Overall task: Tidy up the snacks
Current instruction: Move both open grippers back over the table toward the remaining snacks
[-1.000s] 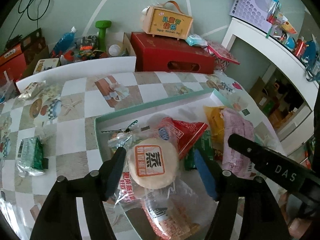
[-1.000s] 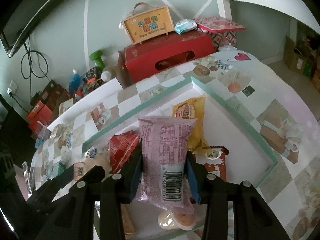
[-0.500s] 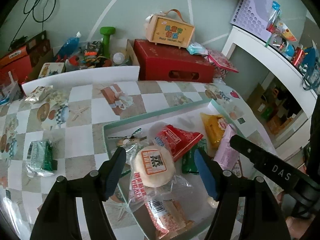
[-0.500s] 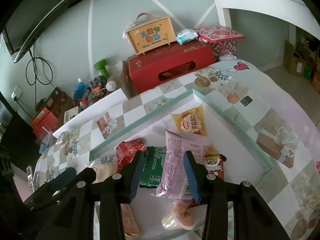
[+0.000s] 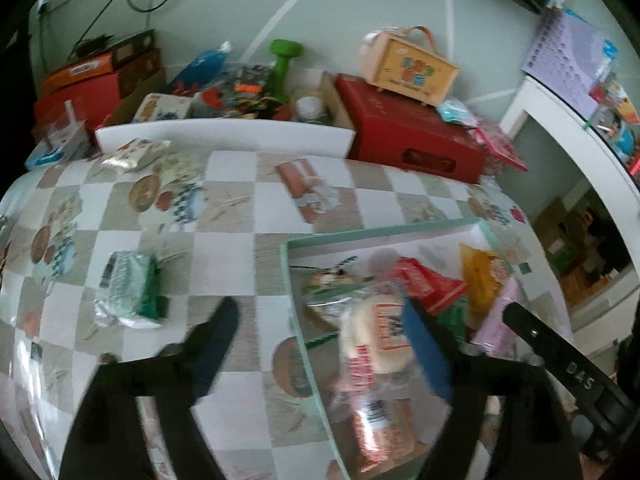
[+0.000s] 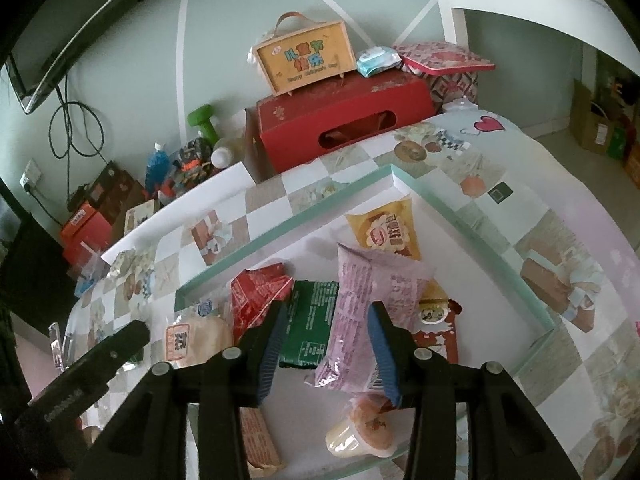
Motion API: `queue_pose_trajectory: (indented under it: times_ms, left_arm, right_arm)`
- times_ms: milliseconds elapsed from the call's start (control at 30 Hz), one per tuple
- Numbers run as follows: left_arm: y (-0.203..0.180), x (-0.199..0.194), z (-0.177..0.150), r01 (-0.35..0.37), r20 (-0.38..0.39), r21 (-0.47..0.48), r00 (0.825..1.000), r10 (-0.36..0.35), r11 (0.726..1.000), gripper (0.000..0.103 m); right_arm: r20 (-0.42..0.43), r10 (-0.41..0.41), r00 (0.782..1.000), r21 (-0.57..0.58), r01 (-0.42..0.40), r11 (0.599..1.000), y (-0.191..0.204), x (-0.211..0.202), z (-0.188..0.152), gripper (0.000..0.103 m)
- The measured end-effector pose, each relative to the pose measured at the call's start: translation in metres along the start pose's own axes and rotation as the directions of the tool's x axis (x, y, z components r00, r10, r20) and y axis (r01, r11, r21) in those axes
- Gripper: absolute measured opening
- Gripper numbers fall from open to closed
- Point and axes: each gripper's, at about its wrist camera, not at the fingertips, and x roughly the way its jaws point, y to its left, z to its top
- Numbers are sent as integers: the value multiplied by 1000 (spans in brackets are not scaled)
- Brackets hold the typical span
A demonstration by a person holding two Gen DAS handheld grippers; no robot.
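A white tray with a green rim (image 6: 280, 228) holds several snacks. Among them are a pink packet (image 6: 372, 288), a dark green packet (image 6: 312, 320), a red packet (image 6: 256, 292), a yellow packet (image 6: 384, 232) and a jelly cup (image 6: 360, 436). My right gripper (image 6: 328, 312) hovers over the pink packet with its jaws opening; the pads do not press on it. My left gripper (image 5: 320, 312) straddles the tray's left rim (image 5: 304, 344), jaws opening wide and empty. The round rice cake packet (image 5: 376, 336) lies in the tray behind its right finger. A green packet (image 5: 128, 292) lies on the checked tablecloth to the left.
A beige packet (image 5: 134, 152) lies at the table's far left. Behind the table are a white board (image 5: 224, 136), a red box (image 6: 344, 120) with a wooden case (image 6: 304, 56) on it, a green dumbbell (image 5: 284, 64) and clutter. A white shelf (image 5: 568, 128) stands at the right.
The pink packet has dropped from my right gripper into the tray, and those jaws have widened. The left gripper has swung left off the rice cake, and its jaws have spread.
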Motion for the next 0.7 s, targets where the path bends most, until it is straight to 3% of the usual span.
queue_pose_trajectory:
  times_ms: [33, 167, 400, 467, 700]
  left_arm:
    - [4, 0, 0, -7, 0, -9, 1000, 7, 1000, 89]
    - [17, 3, -1, -32, -3, -49, 999, 32, 998, 90]
    - [33, 6, -3, -99, 8, -94, 995, 100, 991, 96]
    - [35, 6, -3, -127, 16, -101, 992, 129, 987, 103]
    - [40, 7, -4, -140, 18, -118, 990, 143, 983, 103]
  right_arm:
    - [-2, -3, 1000, -2, 3, 1000, 0, 1, 0, 63]
    - [-9, -18, 1000, -18, 18, 1000, 2, 4, -1, 71]
    - [3, -31, 1000, -50, 31, 998, 6, 6, -2, 103]
    - [13, -35, 999, -66, 36, 997, 7, 5, -2, 103]
    - [16, -49, 999, -81, 51, 995, 8, 8, -3, 103]
